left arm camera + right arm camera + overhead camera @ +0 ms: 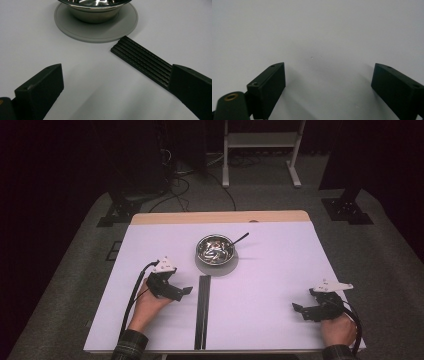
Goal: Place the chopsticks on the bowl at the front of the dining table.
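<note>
With both grippers' fingers spread wide and empty, we risk our left gripper [186, 291] nudging the black ribbed strip [203, 310] at frame centre into the steel bowl [215, 249] above it, tipping its spoon [240, 238].

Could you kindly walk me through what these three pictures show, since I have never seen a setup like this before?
There is no machine here: a person holds a hand tool, called a gripper, in each hand. The high view looks down on a white table, with the left gripper and the right gripper near its front edge. The other two pictures come from small cameras riding on each gripper, looking out between its black jaws. On the table stands a metal bowl on a grey round mat, with a dark utensil handle sticking out. A ridged black strip lies in front. Both grippers are open and hold nothing.
</note>
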The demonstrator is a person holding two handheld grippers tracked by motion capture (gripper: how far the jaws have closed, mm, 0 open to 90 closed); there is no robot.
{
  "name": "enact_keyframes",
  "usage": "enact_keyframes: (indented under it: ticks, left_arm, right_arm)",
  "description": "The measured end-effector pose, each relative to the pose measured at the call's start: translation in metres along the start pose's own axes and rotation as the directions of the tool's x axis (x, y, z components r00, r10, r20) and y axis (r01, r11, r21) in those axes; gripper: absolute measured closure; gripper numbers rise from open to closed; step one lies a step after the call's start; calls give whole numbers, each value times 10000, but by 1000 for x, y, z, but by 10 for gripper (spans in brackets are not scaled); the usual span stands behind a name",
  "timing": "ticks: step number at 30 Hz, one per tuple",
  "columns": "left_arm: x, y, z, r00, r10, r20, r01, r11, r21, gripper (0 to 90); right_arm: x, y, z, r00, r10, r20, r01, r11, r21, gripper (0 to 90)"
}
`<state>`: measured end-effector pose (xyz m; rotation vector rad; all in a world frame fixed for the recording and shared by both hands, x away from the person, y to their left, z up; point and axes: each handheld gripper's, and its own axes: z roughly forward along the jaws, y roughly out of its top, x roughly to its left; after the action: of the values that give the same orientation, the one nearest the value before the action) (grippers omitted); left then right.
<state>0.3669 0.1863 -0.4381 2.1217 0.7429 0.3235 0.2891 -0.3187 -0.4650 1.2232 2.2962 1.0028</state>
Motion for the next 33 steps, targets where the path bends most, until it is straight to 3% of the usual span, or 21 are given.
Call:
enact_keyframes:
  ticks: [7,24,33]
  left_arm:
    - [2,6,11,9999,-38,138,39,10000,-78,0]
    - [9,18,45,9999,85,-122,-77,9978,654,0]
    - [9,18,53,9996,146,-252,-119,9946,1035,0]
  right_arm:
    - [2,0,1,9999,-104,132,104,9999,27,94]
    - [3,-1,1,9997,-147,172,147,9999,14,94]
    - [3,-1,1,9997,-152,173,152,9999,13,94]
